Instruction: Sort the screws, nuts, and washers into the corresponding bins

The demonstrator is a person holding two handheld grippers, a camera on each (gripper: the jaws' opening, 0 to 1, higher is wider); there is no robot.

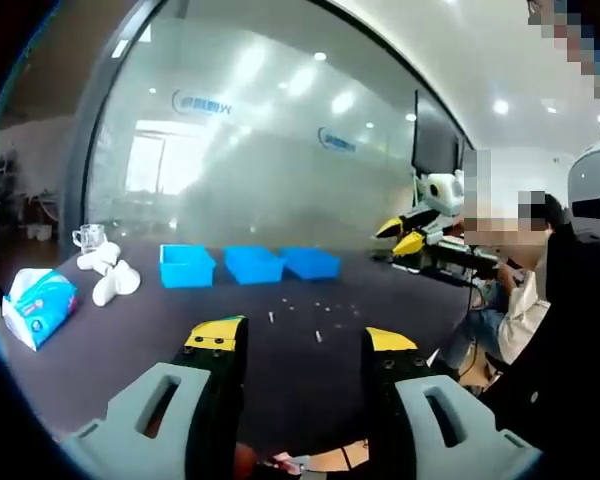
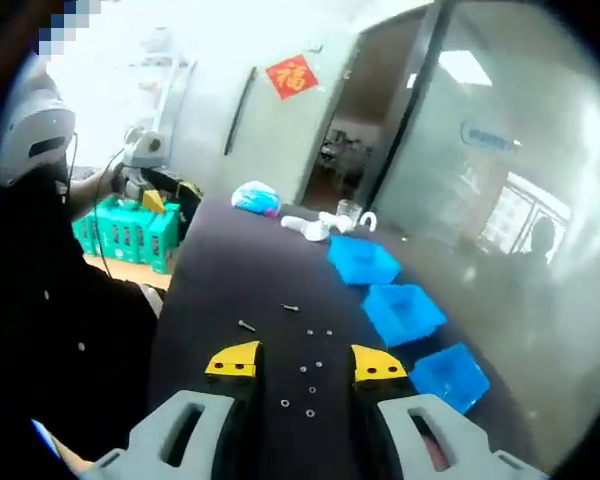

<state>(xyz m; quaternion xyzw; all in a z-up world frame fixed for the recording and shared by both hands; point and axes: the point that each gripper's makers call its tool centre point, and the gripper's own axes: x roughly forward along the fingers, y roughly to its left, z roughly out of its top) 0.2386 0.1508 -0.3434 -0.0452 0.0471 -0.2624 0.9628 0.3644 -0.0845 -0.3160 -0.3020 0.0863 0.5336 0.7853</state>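
Three blue bins [image 1: 187, 265] [image 1: 254, 264] [image 1: 311, 262] stand in a row at the far side of the dark table [image 1: 130, 340]. In the right gripper view the same bins [image 2: 363, 262] [image 2: 404, 312] [image 2: 450, 375] run along the right. Small screws [image 1: 270, 317] [image 2: 246, 325], nuts [image 2: 315, 332] and washers [image 2: 285, 403] lie scattered on the tabletop. My left gripper [image 1: 303, 338] is open above the near edge, holding nothing. My right gripper [image 2: 306, 362] is open over the loose washers. It also shows in the left gripper view as the right gripper [image 1: 400, 236].
A tissue pack [image 1: 38, 305] [image 2: 255, 198], white fittings [image 1: 110, 275] [image 2: 315, 228] and a glass cup [image 1: 90, 237] [image 2: 348, 210] sit at one end of the table. A green crate [image 2: 130, 235] stands beside it. A seated person [image 1: 520, 300] is at the right. A glass wall [image 1: 280, 130] is behind the bins.
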